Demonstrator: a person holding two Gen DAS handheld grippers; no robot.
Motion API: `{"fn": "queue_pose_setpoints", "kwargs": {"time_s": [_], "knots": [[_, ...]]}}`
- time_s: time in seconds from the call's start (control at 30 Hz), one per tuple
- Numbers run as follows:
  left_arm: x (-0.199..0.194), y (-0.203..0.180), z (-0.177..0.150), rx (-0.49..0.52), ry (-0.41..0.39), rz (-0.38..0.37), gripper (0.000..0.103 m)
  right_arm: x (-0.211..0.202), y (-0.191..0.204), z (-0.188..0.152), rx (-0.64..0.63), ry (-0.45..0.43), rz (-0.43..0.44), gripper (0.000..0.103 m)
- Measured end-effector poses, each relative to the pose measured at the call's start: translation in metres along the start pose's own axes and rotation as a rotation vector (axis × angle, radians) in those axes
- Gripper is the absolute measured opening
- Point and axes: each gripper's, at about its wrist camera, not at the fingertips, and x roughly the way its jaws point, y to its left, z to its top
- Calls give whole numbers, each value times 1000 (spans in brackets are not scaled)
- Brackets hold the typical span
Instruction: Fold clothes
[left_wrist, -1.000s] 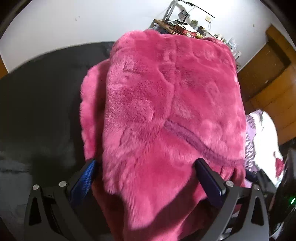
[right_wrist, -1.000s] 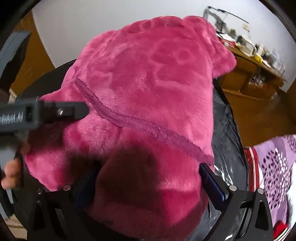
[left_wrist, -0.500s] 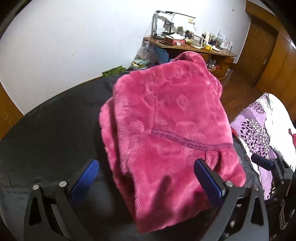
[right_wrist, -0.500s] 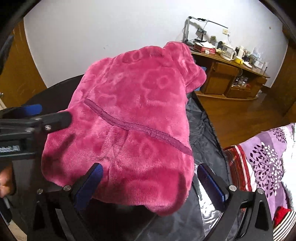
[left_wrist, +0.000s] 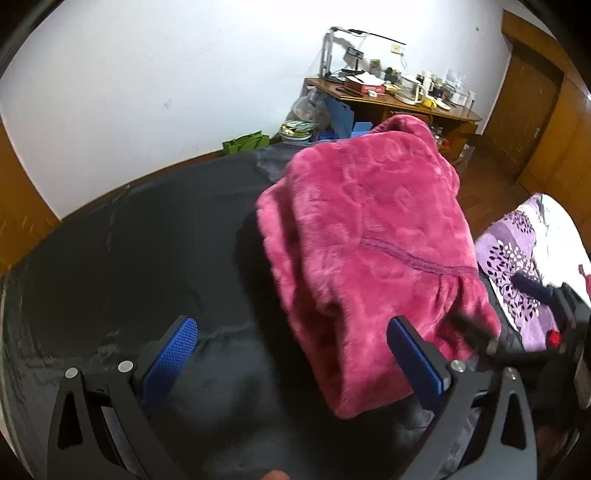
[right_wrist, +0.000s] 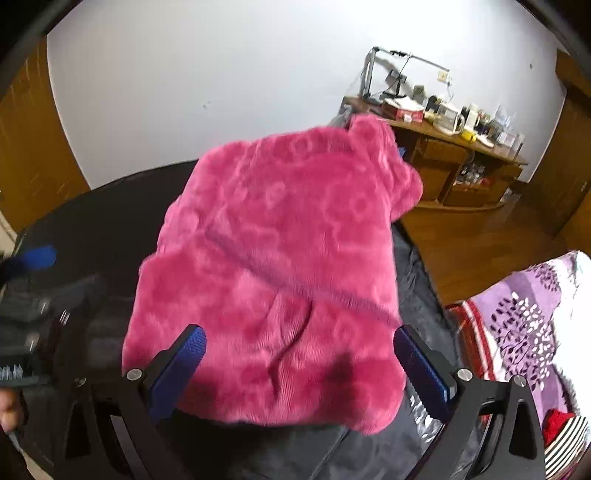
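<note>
Folded pink fleece garment lying on black table cover; left gripper and right gripper both spread wide, empty, just before garment.

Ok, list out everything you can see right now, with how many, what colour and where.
Fleece garment: one, pink, folded, lying on the dark surface.
Work surface: one, black cloth, under the garment.
Bedding: one, purple and white floral print, to the right.
Wooden desk: one, brown, against the white wall, cluttered with small items.
Green box: one, on the floor by the wall.
Left gripper: one, black with blue pads, open, holding nothing, near edge of the garment.
Right gripper: one, black with blue pads, open, holding nothing, above the garment's near edge.
</note>
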Motion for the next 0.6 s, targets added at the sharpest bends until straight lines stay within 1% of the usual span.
{"fn": "queue_pose_setpoints", "kwargs": {"time_s": [0.1, 0.2, 0.33, 0.47, 0.6], "knots": [[-1, 22, -7, -41, 14, 11, 103, 1, 1, 24, -7, -34, -20, 103], [-3, 44, -17, -71, 31, 40, 103, 9, 6, 54, -20, -57, -32, 103], [-11, 71, -25, -106, 28, 79, 103, 36, 22, 95, -44, -58, -53, 103], [-27, 98, -31, -156, 2, 113, 103, 81, 38, 125, -83, -16, -95, 103], [-41, 120, -35, -197, -13, 152, 103, 136, 58, 136, -134, 79, -119, 103]]}}
